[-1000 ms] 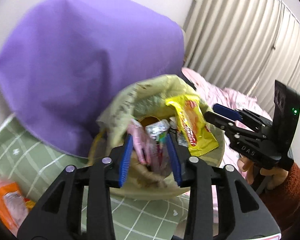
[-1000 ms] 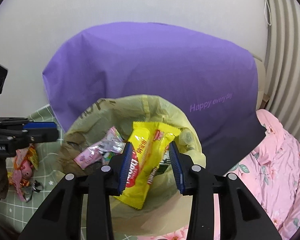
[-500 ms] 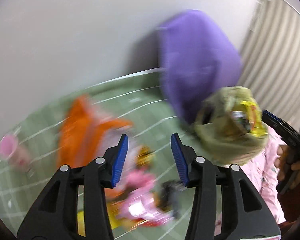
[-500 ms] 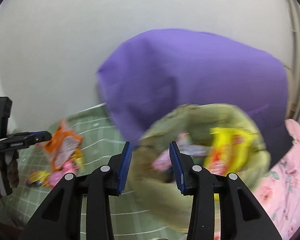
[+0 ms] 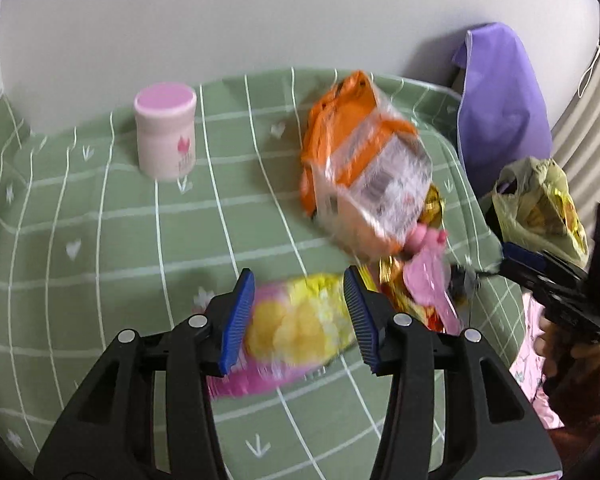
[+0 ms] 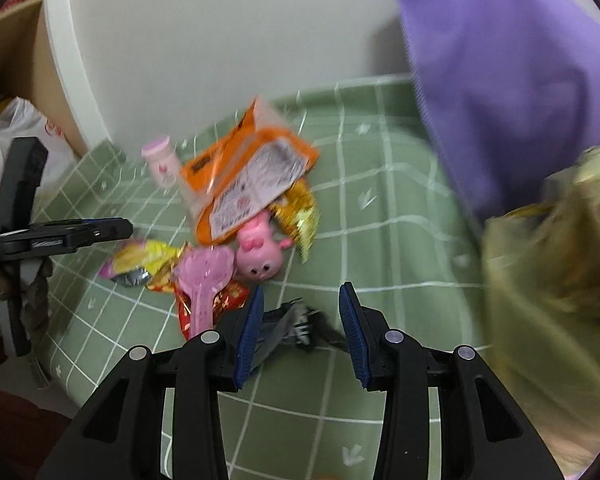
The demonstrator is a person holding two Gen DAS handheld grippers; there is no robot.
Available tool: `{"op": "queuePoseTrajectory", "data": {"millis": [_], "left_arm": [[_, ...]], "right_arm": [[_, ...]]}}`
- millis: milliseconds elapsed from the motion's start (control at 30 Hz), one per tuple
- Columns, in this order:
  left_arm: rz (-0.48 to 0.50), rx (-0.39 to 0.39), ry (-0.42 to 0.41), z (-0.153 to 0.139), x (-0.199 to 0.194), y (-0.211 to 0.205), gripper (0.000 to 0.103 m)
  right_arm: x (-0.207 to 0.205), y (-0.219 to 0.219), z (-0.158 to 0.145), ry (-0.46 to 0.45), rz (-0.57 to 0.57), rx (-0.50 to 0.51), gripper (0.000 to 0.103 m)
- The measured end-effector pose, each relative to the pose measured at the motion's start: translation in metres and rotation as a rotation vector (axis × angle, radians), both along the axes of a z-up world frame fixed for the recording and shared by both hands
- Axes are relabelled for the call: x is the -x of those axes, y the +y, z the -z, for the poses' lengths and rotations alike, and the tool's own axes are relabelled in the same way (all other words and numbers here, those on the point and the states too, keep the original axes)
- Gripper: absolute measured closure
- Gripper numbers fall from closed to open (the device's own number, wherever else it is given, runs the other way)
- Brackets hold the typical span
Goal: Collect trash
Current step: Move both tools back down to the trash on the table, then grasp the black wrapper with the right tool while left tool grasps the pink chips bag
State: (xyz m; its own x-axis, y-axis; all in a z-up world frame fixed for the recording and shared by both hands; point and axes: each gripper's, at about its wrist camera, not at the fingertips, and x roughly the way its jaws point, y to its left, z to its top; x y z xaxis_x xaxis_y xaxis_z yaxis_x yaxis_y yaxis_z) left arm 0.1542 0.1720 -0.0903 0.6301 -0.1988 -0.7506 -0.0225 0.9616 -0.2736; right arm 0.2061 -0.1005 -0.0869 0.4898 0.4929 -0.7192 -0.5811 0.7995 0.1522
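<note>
Left gripper [image 5: 298,316] and right gripper [image 6: 300,326] angle downward, fingers parted.

Blurred, seemingly crumpled wrappers [image 6: 204,268] clustered flat

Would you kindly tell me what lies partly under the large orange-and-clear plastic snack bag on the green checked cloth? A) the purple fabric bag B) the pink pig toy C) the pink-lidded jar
B: the pink pig toy pokes out from beneath the orange-and-clear plastic snack bag's lower edge.
</note>
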Motion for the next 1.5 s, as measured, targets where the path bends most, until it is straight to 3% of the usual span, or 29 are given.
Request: {"op": "queuePoseTrajectory", "data": {"millis": [133, 300, 533, 700, 900, 1000, 1100, 1200, 1333, 1500], "left_arm": [[0.05, -0.015, 0.022, 0.007, 0.006, -0.014, 0.059], [0.12, -0.077, 0.013, 0.006, 0.018, -0.028, 0.057], [0.077, -0.206, -0.008, 0.005, 0.021, -0.019, 0.054], [-0.001, -0.128, -0.001, 0.005, 0.006, 0.013, 0.054], [0.059, -0.154, 0.05, 0.022, -0.011, 0.002, 0.054], [0.078, -0.172, 0.061, 0.026, -0.003, -0.008, 0.054], [0.083, -0.141, 0.073, 0.025, 0.009, -0.013, 0.055], [0.102, -0.125, 0.078, 0.024, 0.019, -0.021, 0.054], [0.121, -0.18, 0.089, 0.026, 0.024, -0.032, 0.054], [0.132, -0.188, 0.072, 0.018, 0.028, -0.033, 0.054]], "right_arm": [[-0.006, 0.011, 0.02, 0.059, -0.03, 0.035, 0.065], [-0.004, 0.011, 0.024, 0.04, -0.04, 0.078, 0.065], [-0.008, -0.013, 0.024, 0.036, 0.014, 0.096, 0.065], [-0.005, -0.024, 0.028, 0.059, 0.037, 0.082, 0.065], [-0.002, -0.029, 0.034, 0.084, 0.058, 0.061, 0.058], [0.0, -0.032, 0.036, 0.091, 0.062, 0.055, 0.055], [-0.001, -0.034, 0.037, 0.101, 0.059, 0.045, 0.051], [-0.001, -0.031, 0.038, 0.102, 0.044, 0.063, 0.051], [-0.002, -0.026, 0.038, 0.091, 0.041, 0.075, 0.054], [0.003, -0.02, 0.027, 0.071, -0.017, 0.061, 0.055]]}}
